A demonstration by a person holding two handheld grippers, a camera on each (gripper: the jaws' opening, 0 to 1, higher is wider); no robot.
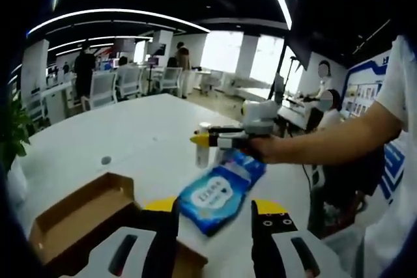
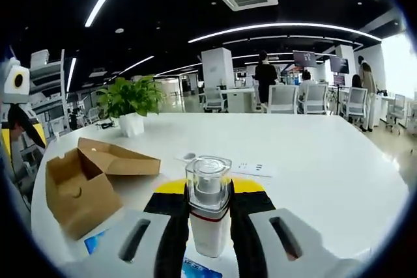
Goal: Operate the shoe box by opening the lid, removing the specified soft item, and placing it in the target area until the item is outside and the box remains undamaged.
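While the brown cardboard shoe box [image 1: 78,216] sits open at the lower left of the left gripper view, the soft item, a blue wet-wipes pack [image 1: 221,190], hangs in the middle of that frame, outside the box and tilted above the white table [image 1: 130,138]. Its upper end is pinched by the right gripper [image 1: 225,140], which comes in from the right on a person's bare forearm [image 1: 326,141]. The left gripper [image 1: 215,216] rises from the bottom edge with its jaws spread apart, nothing between them.

In the right gripper view the box [image 2: 85,177] lies at the left with its lid flap [image 2: 120,157] raised, a potted plant [image 2: 130,105] behind it at upper left. A clear-capped white bottle [image 2: 208,203] stands at lower centre between the right gripper's [image 2: 208,226] jaws; a blue corner of the pack [image 2: 199,270] shows at the bottom edge.
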